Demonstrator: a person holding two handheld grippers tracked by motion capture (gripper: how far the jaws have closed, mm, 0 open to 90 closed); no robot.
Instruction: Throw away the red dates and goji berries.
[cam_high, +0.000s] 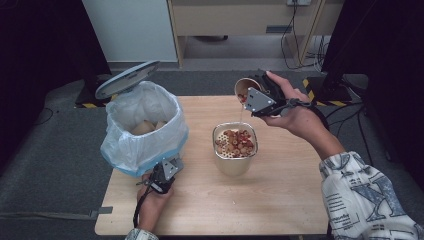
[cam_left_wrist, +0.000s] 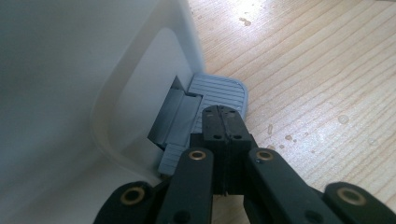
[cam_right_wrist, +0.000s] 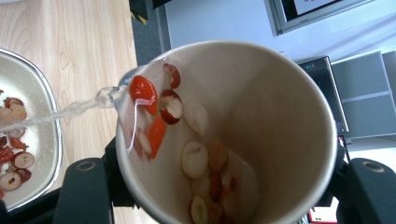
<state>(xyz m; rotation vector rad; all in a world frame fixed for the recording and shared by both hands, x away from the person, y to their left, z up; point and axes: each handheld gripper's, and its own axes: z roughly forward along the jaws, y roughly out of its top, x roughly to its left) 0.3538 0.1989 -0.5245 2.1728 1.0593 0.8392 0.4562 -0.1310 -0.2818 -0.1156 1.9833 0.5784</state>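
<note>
- Where the left hand comes in from the bottom edge of the high view, its forearm lies low over the tabletop and points forward at the base of the bin.
- Left gripper: jaws clenched tip to tip with nothing between them; in the left gripper view the joined tips press on the grey ribbed pedal at the foot of the bin's white wall.
- Bin: lined with a pale plastic bag, grey lid standing up and tilted back, brownish lumps inside.
- Metal bowl: mid-tabletop, to the right of the bin and apart from it, holding red and pale fruit pieces.
- Right hand: raised above and behind the bowl, wrist rolled so the held cup tips toward the bowl.
- Right gripper: jaws closed on the paper cup, one jaw at each side of its wall.
- Cup: mouth tipped low, a thin stream of liquid running from its lip into the bowl; fruit slices cling near the lip, more lie deeper inside.
</note>
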